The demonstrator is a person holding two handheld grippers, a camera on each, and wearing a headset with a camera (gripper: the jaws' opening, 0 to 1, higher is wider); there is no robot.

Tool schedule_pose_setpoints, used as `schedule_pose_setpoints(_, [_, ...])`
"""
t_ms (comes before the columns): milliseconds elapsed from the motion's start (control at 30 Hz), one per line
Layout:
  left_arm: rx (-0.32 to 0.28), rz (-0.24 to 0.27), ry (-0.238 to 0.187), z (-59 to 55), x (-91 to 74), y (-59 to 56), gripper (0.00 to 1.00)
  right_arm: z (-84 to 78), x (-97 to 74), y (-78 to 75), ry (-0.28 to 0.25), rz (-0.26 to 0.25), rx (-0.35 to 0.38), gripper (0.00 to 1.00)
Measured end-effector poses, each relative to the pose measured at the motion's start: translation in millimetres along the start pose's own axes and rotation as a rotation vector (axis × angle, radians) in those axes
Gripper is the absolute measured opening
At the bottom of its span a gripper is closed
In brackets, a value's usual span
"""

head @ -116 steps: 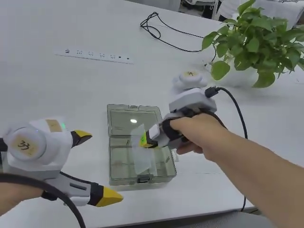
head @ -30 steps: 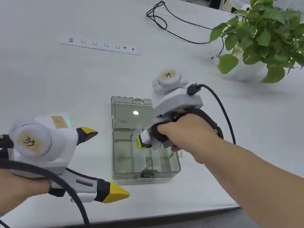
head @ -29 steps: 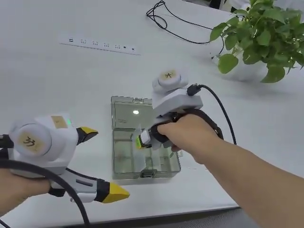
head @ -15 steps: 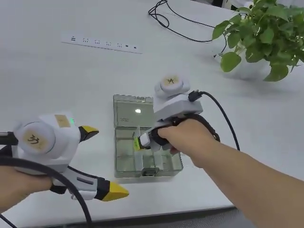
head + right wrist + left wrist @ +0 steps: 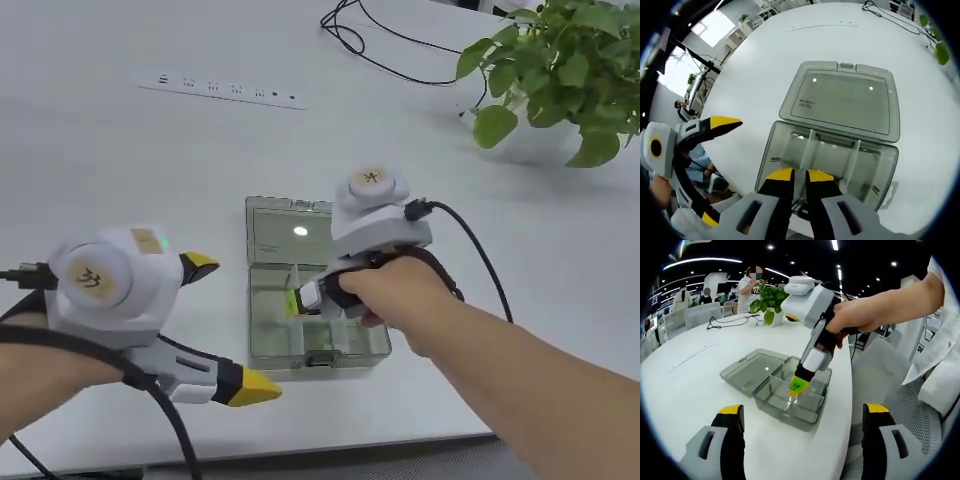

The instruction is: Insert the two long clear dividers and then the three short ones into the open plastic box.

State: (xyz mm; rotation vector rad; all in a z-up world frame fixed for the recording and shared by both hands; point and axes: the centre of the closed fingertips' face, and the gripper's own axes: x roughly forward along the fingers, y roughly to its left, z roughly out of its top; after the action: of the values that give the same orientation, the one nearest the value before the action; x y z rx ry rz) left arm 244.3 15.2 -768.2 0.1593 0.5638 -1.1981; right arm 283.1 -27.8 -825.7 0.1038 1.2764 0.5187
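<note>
Broadly, a white table [image 5: 100, 150] is seen, on which a green plant [image 5: 560, 70] is placed far back at the right, and the open plastic box [image 5: 270, 360] is laid near the front edge with its lid folded flat away from the person. Just left of the box the left gripper [image 5: 231, 325] is held above the table with its jaws spread wide and nothing between them, while the right gripper [image 5: 800, 175] is lowered into the box with its jaws pressed on a clear divider [image 5: 807, 145], which is stood upright across the base. A second clear divider [image 5: 852, 155] is seated beside it, further right in the right gripper view.
</note>
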Motion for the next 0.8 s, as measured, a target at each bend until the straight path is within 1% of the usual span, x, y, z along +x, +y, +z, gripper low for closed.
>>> schedule_pose_setpoints(100, [0.009,0.004,0.001,0.3,-0.2,3.1,1.0,-0.2,-1.1,0.5,-0.016,0.021,-0.004,0.11])
schedule_pose_setpoints(133, [0.008,0.008,-0.005,1.6,-0.9,4.8,1.0,-0.3,-1.3,0.9,-0.023,0.029,-0.003,0.11])
schedule_pose_setpoints(233, [0.008,0.017,-0.007,2.6,-2.1,7.7,1.0,0.6,-3.2,1.5,-0.04,0.057,0.02,0.12])
schedule_pose_setpoints(300, [0.012,0.023,-0.005,2.1,-2.9,9.2,1.0,0.8,-6.0,1.0,-0.048,0.063,0.015,0.13])
schedule_pose_setpoints(400, [0.011,0.028,-0.007,2.4,-4.8,9.8,1.0,5.2,-15.9,0.4,-0.083,0.093,0.008,0.15])
schedule_pose_setpoints(500, [0.014,0.033,-0.003,1.6,-6.0,9.4,1.0,14.1,-30.2,0.7,-0.142,0.133,0.006,0.17])
schedule_pose_setpoints(533, [0.014,0.036,-0.003,1.9,-6.8,9.1,1.0,15.2,-36.8,-1.4,-0.15,0.14,0.003,0.18])
schedule_pose_setpoints(567, [0.013,0.039,-0.003,2.2,-7.4,9.1,1.0,18.2,-42.0,-1.4,-0.171,0.152,-0.019,0.18])
schedule_pose_setpoints(600, [0.011,0.043,-0.004,2.5,-8.1,9.1,1.0,23.2,-47.4,-2.2,-0.205,0.162,-0.048,0.19])
schedule_pose_setpoints(633, [0.008,0.049,-0.006,3.5,-9.0,9.5,1.0,21.9,-54.5,-6.5,-0.203,0.16,-0.05,0.21])
schedule_pose_setpoints(667, [0.004,0.055,-0.007,4.1,-9.7,9.6,1.0,23.6,-59.5,-8.5,-0.214,0.167,-0.072,0.23])
schedule_pose_setpoints(700, [0.0,0.059,-0.008,5.0,-10.4,9.3,1.0,28.0,-68.1,-8.8,-0.252,0.178,-0.097,0.23])
schedule_pose_setpoints(733, [0.0,0.064,-0.008,6.0,-10.8,8.9,1.0,26.8,-73.6,-11.8,-0.248,0.178,-0.093,0.24])
schedule_pose_setpoints(767, [0.0,0.068,-0.008,6.9,-11.0,8.4,1.0,26.8,-79.3,-12.5,-0.256,0.184,-0.111,0.25])
schedule_pose_setpoints(800, [-0.002,0.073,-0.007,7.9,-11.3,7.9,1.0,29.3,-86.4,-14.8,-0.283,0.192,-0.155,0.27])
